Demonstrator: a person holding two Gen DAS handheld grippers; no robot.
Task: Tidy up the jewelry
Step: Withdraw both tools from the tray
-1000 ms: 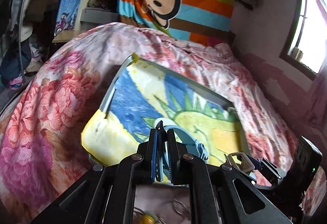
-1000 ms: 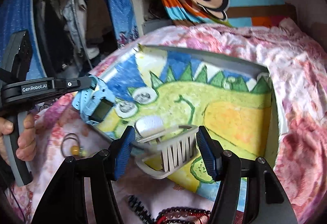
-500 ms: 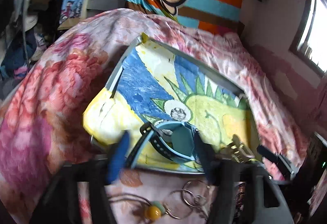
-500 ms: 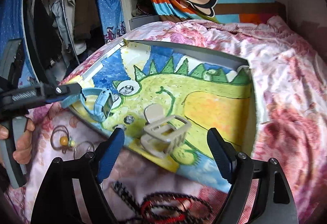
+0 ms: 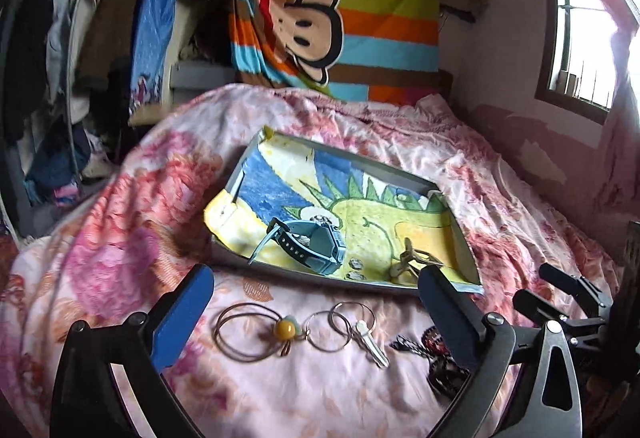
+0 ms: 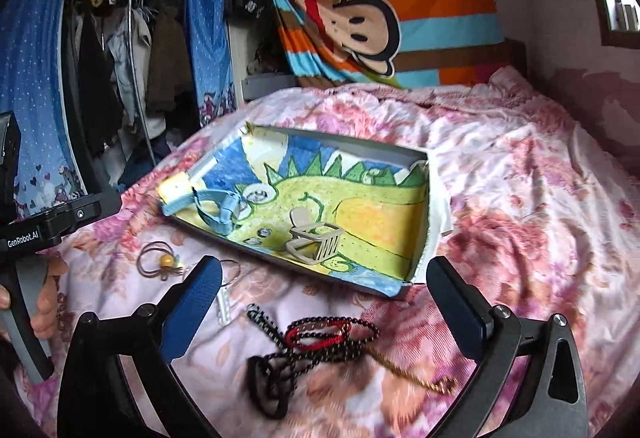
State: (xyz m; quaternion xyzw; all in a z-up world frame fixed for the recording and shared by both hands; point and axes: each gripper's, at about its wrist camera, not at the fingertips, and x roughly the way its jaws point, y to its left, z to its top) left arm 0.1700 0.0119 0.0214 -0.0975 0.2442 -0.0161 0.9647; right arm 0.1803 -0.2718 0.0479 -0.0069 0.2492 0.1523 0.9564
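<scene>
A shallow grey tray [image 5: 462, 238] [image 6: 436, 206] lined with a dinosaur drawing lies on the flowered bedspread. In it lie a light-blue watch [image 5: 316, 242] [image 6: 218, 208] and a beige hair claw [image 5: 408, 262] [image 6: 316, 242]. My left gripper [image 5: 314, 280] hovers before the tray's near edge, its jaws opening wide with nothing between them. My right gripper [image 6: 324, 270] [image 5: 536, 284] hangs likewise over the bed, jaws opening and empty. On the bedspread lie hair ties with a yellow bead [image 5: 286, 327] [image 6: 166, 260], metal rings with a key [image 5: 372, 342] and black and red bead strings [image 6: 316, 342].
A gold chain [image 6: 420, 374] lies right of the beads. A person's hand [image 6: 44, 314] grips the left gripper's handle. A clothes rack [image 6: 120, 58] stands left of the bed, a striped monkey blanket [image 5: 340, 26] hangs behind it, and a window [image 5: 580, 38] is at the right.
The left gripper let go of the watch and the right gripper let go of the hair claw; both now lie in the tray. Both grippers opened wide and drew back from the tray.
</scene>
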